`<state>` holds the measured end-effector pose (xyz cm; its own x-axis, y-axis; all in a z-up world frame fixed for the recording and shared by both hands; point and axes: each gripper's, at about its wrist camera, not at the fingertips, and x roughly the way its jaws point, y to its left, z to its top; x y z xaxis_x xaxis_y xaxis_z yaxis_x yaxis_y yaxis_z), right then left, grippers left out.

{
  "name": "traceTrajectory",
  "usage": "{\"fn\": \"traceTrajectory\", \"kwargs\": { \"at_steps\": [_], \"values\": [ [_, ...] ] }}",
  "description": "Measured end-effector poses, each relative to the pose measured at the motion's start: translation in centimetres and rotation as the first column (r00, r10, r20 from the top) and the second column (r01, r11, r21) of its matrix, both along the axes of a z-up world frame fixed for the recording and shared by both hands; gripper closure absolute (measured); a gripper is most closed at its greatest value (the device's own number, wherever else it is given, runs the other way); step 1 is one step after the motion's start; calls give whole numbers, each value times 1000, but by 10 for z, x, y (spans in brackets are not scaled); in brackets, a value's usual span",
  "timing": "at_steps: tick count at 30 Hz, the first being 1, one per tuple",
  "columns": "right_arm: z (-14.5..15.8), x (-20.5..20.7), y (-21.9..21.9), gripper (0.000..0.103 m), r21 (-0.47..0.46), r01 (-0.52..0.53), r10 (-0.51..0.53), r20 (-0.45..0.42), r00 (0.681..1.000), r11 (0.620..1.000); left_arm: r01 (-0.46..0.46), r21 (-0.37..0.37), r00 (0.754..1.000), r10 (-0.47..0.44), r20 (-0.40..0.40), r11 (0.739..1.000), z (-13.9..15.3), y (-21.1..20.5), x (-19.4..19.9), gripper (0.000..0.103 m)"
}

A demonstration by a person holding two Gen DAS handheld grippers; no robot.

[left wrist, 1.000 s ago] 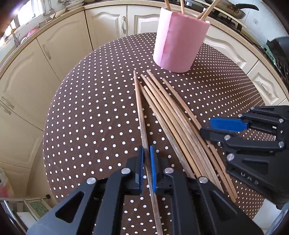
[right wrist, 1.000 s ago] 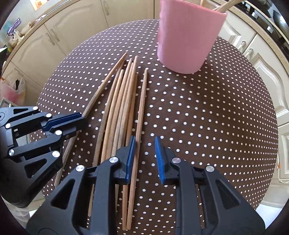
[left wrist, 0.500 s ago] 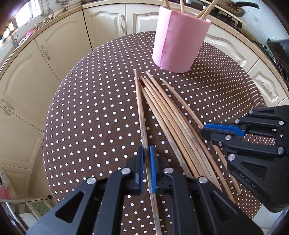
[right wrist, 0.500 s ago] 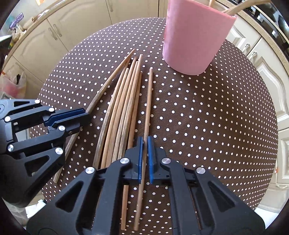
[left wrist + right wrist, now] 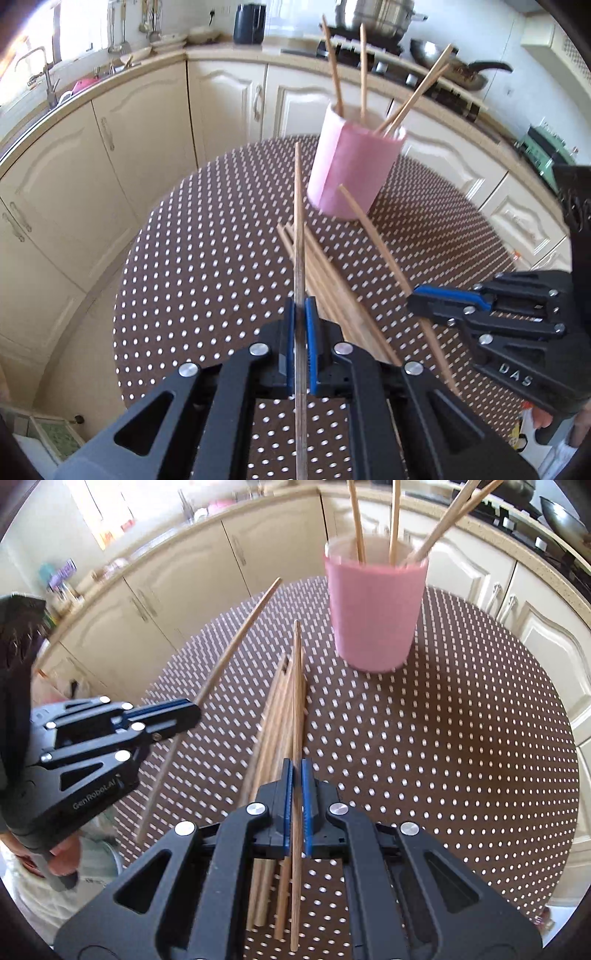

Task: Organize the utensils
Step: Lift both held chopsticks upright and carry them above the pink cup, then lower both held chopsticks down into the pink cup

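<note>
Wooden chopsticks: the left gripper (image 5: 300, 325) pinches one stick (image 5: 298, 229) at the frame's lower centre, its tip raised toward the pink cup (image 5: 352, 170). The right gripper (image 5: 297, 794) pinches another stick (image 5: 296, 709) the same way. Loose sticks (image 5: 275, 716) lie bundled on the dotted tablecloth (image 5: 443, 738) mid-frame, below the cup, which stands in the upper centre holding four sticks.
</note>
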<state>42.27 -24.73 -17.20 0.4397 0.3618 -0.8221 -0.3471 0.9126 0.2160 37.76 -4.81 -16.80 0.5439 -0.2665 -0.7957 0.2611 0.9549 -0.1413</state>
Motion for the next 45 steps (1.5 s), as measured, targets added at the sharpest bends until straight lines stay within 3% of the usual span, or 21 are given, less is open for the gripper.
{"fn": "traceTrajectory", "kwargs": {
  "at_steps": [8, 12, 15, 18, 23, 24, 26, 30, 36, 39, 45],
  "values": [
    [50, -21, -2, 98, 114, 21, -42, 181, 983, 993, -8, -116, 982, 30, 184, 993, 37, -9, -12, 97],
    [82, -29, -6, 98, 190, 28, -86, 305, 949, 981, 9, -187, 964, 41, 261, 982, 54, -15, -9, 97],
    [99, -31, -11, 98, 229, 63, -155, 407, 900, 971, 7, -217, 944, 65, 324, 976, 71, -23, -4, 97],
    [115, -39, -15, 98, 268, 96, -224, 501, 836, 959, 6, -249, 899, 103, 425, 968, 87, -29, -7, 97],
    [128, -37, -24, 98, 329, 97, -292, 617, 731, 939, 16, -277, 791, 157, 592, 961, 112, -41, -6, 97],
    [129, -37, -26, 98, 342, 91, -304, 646, 700, 935, 22, -292, 781, 166, 603, 956, 115, -43, -2, 97],
    [133, -32, -28, 98, 350, 78, -309, 676, 669, 933, 33, -319, 766, 181, 616, 947, 119, -45, 3, 97],
    [135, -15, -37, 98, 386, 76, -343, 692, 635, 919, 40, -336, 744, 196, 638, 941, 125, -53, 19, 97],
    [122, 14, -50, 98, 433, 73, -387, 703, 597, 899, 36, -334, 724, 206, 659, 942, 120, -68, 50, 97],
    [116, 30, -55, 98, 450, 87, -409, 692, 595, 889, 19, -323, 708, 215, 673, 946, 113, -73, 61, 97],
    [102, 47, -62, 98, 459, 88, -423, 705, 569, 884, -2, -331, 711, 235, 663, 944, 100, -79, 85, 97]
  ]
}}
